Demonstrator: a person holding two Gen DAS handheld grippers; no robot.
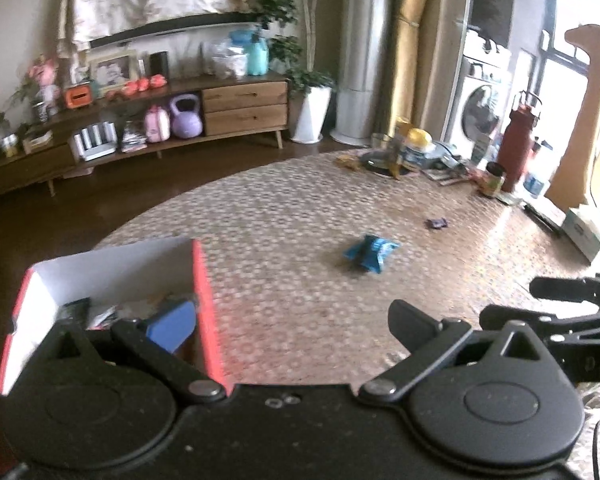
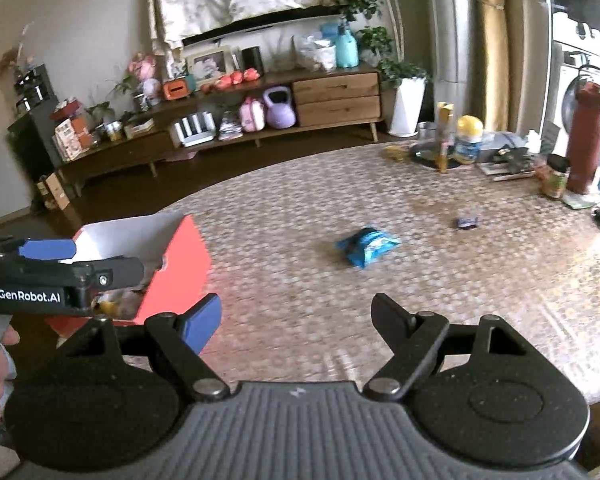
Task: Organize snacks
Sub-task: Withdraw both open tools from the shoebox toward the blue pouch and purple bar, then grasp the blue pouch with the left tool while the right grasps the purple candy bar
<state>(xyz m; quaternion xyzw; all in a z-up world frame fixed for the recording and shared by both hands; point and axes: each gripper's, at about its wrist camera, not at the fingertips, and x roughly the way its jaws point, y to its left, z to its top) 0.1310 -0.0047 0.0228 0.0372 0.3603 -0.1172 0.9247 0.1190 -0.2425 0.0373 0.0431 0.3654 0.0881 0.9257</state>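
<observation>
Right tool (image 2: 296,322) agape, left tool's (image 2: 80,260) side visible

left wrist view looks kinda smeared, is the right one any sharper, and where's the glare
Both views are motion-blurred: the blue snack bag is soft in the left wrist view, slightly crisper in the right wrist view. Glare: the window blows out in the left wrist view and sheens the table beneath it. Fisheye bends the cabinet.

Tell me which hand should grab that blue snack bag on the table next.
Right, probably. The blue snack bag lies almost straight ahead of the open, empty right gripper. The left gripper, also open, sits by the red box, with the bag off to its right.
</observation>
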